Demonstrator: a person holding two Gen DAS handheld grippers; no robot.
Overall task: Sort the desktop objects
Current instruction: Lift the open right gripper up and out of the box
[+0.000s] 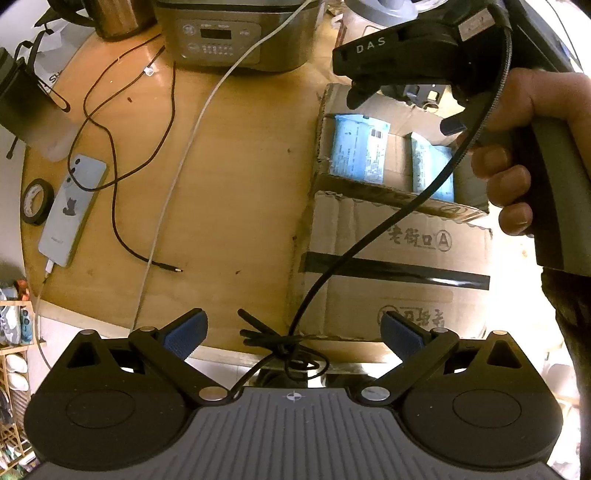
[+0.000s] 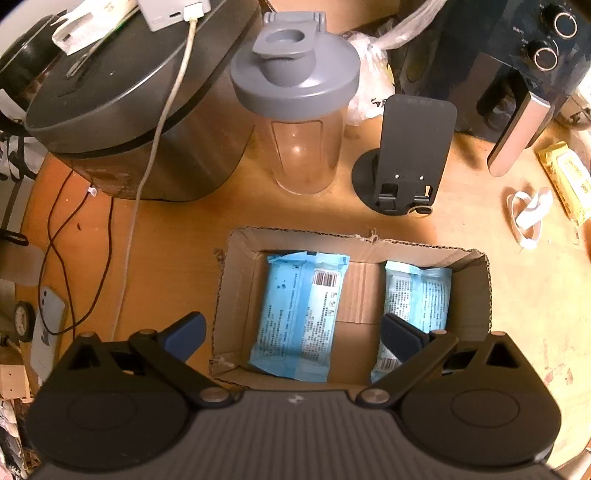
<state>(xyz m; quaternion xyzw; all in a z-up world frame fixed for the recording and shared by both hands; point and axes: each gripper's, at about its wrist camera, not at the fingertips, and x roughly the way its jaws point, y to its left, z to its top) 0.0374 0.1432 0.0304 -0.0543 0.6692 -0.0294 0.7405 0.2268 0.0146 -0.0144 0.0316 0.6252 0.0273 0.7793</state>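
Your left gripper point(image 1: 293, 334) is hanging over the near table edge, fingers spread wide, nothing between the pads. The cardboard box point(image 1: 395, 258) is the landmark. Going left to right in the left wrist view: a roll of black tape point(image 1: 35, 201) is lying far left of the box, with a phone point(image 1: 72, 210) just beside it, back up. A thin dark cable point(image 1: 110, 162) is looping across the phone, and a white cable point(image 1: 184, 155) is running between phone and box toward the cooker point(image 1: 236, 35) behind. The box is sitting with its top open, a strip of black tape across its near side.

Your right gripper point(image 2: 293, 332) is hovering directly above the open box point(image 2: 240, 266), fingers also wide apart and holding nothing. Inside the box two blue packets are lying flat: the larger packet point(image 2: 301, 314) toward the left wall, the smaller packet point(image 2: 417, 291) against the right wall, bare cardboard between them. Behind the box a clear cup with a grey lid point(image 2: 299, 107) is standing upright, and right of the cup a dark phone stand point(image 2: 410, 155). Far right of the box, a white looped strap point(image 2: 528, 218) is lying on the table point(image 2: 177, 236).
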